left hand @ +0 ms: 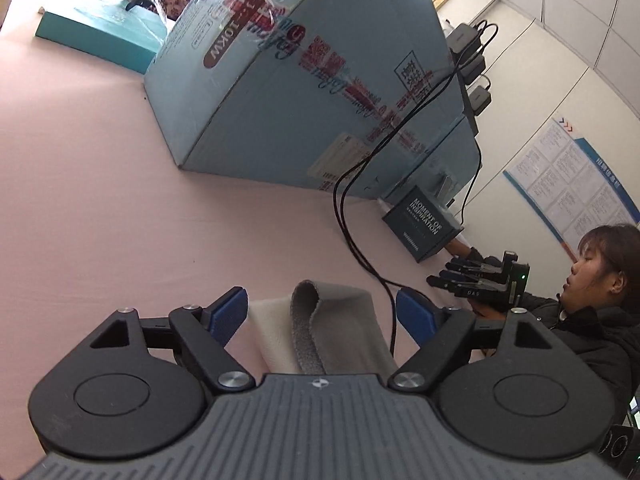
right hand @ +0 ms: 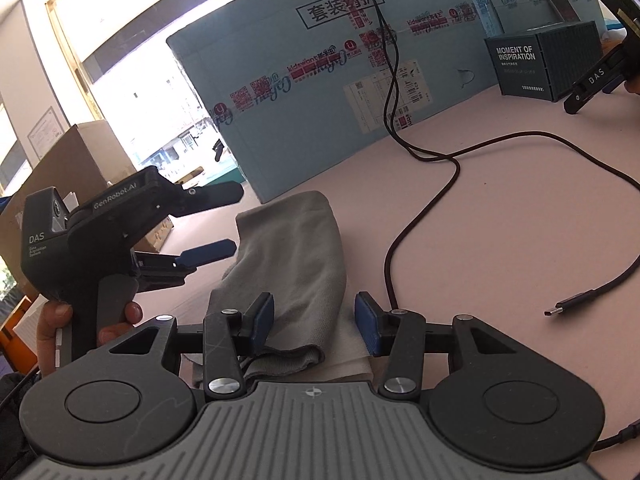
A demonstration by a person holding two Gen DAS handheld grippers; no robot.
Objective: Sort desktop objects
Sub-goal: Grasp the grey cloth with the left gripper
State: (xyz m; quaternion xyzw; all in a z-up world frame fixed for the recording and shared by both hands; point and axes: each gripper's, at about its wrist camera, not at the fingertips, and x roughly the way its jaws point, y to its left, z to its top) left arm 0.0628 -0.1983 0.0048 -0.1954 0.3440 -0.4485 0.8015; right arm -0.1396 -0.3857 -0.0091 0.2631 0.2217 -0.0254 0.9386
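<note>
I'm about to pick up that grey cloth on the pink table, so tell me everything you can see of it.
The grey cloth is soft, knit-looking fabric, folded over on itself with a rolled edge standing up and a paler, whitish layer beneath. It lies crumpled on the pink table, near the blue carton. The right gripper is open astride its near end; the left gripper, also open, brackets another end. Neither visibly pinches it.

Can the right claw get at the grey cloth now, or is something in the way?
Probably yes. The right claw is open, and the grey cloth already lies between its pads on the table. The cable runs beside it and does not block it.
</note>
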